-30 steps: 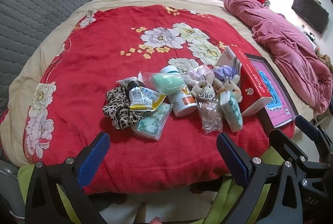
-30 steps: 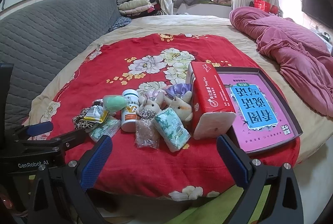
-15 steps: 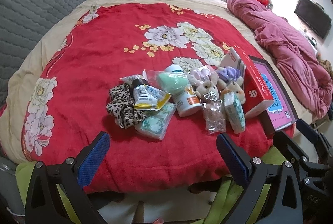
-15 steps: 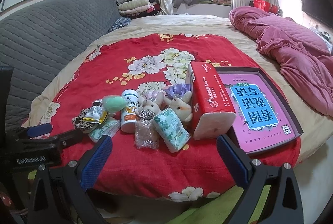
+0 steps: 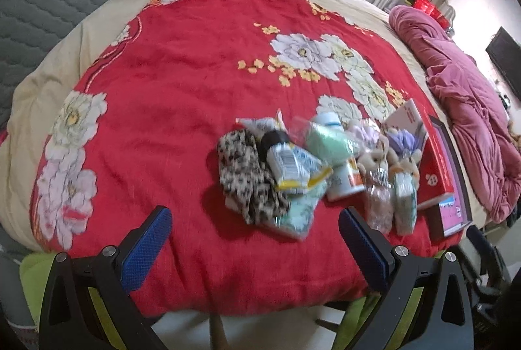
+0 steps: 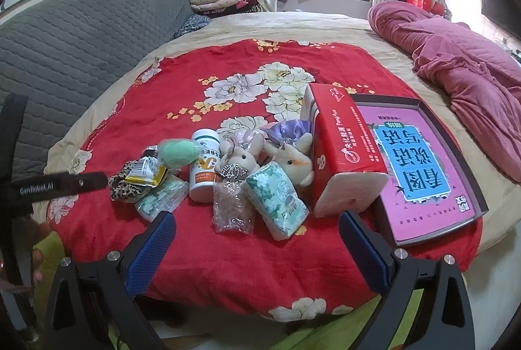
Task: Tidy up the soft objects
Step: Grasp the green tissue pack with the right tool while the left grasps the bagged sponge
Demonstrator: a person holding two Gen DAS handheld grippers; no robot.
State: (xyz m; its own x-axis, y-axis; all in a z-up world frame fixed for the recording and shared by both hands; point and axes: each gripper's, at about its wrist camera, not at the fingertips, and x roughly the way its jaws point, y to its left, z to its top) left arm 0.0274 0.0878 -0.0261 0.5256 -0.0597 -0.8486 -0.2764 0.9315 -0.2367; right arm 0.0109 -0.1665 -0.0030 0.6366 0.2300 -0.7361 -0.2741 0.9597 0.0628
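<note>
A red floral blanket (image 6: pixel 228 252) covers the bed, a grey quilted headboard (image 6: pixel 81 31) behind. Plush rabbits (image 6: pixel 247 158) and a leopard scrunchie (image 5: pixel 247 184) sit clustered near its edge. Left tongs (image 5: pixel 254 239) and right tongs (image 6: pixel 257 242) hover spread, empty.

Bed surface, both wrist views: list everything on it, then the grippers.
leopard scrunchie: 1, brown-black, pile's left end
tissue packs: 2, green-white, front
white bottle: 1, orange label, centre
green sponge: 1, bagged, left of bottle
plush bunnies: 2, beige, middle
clear bag: 1, front
red box: 1, right of the plush
tray: 1, dark rim, pink board inside
left gripper: open, empty
right gripper: open, empty
</note>
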